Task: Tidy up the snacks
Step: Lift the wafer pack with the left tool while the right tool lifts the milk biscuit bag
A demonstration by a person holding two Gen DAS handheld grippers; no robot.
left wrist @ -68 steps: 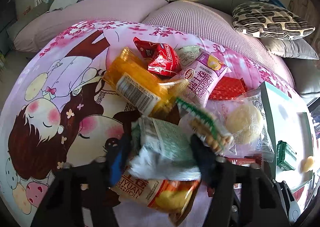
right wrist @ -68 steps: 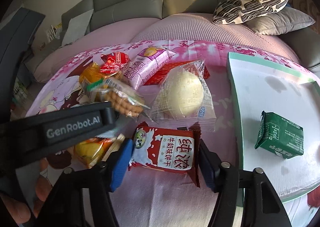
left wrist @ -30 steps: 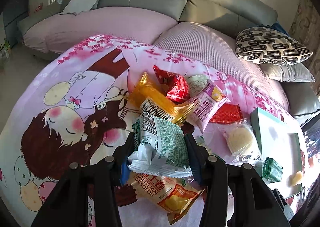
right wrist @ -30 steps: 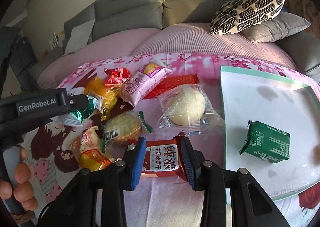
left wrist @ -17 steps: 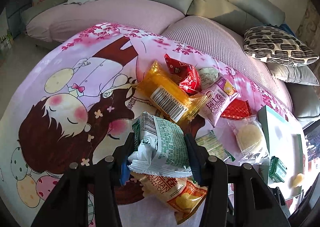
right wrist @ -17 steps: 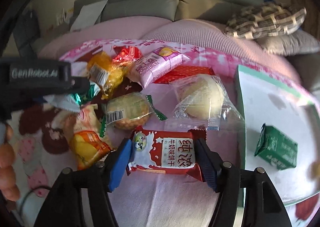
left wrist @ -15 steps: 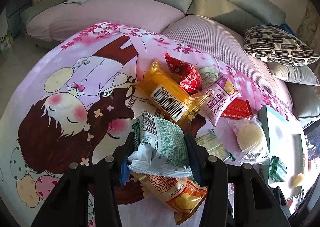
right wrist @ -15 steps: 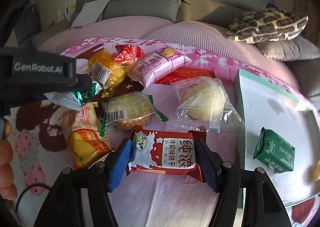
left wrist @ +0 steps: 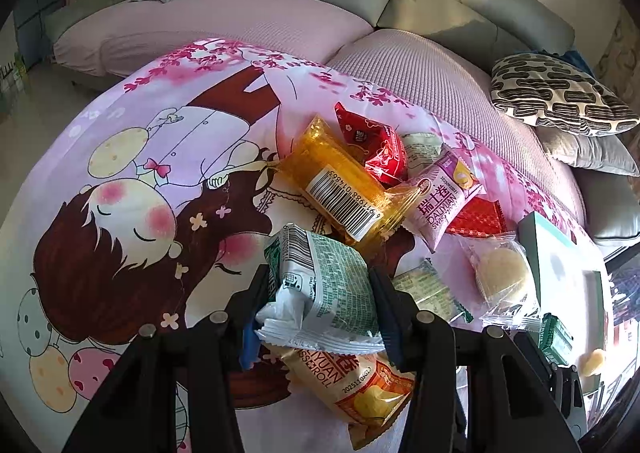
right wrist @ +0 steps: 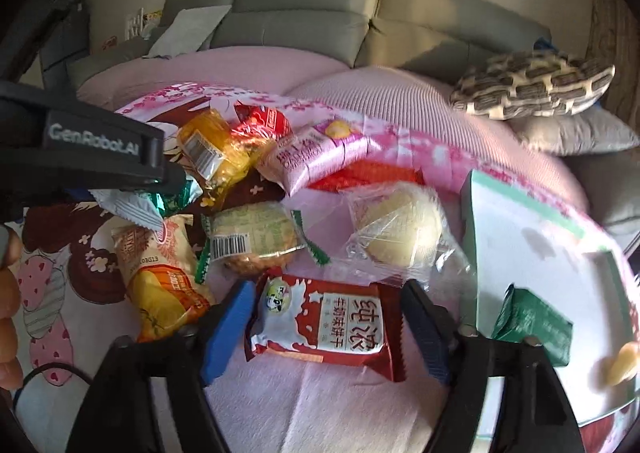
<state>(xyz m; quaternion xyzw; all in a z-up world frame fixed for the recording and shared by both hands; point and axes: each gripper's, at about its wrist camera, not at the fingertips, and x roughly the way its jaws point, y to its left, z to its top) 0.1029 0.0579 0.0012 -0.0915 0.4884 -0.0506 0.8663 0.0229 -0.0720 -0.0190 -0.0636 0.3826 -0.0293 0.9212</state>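
Green-white snack packet (left wrist: pixel 324 285) low centre of left view, clamped in your left gripper (left wrist: pixel 318 313) | red biscuit packet (right wrist: pixel 324 327) lower centre of right view, between your right gripper (right wrist: pixel 332 327) jaws, opening, pads clear | white tray (right wrist: pixel 532 253) at right holds green carton (right wrist: pixel 532 325)

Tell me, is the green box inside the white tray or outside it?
Inside. The green box lies on the floor of the white tray, within its green rim.

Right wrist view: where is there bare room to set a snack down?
The white tray is mostly bare above the green packet. The pink cloth below the red biscuit pack is also free. Crowded: the pile from the orange packet to the round bun.
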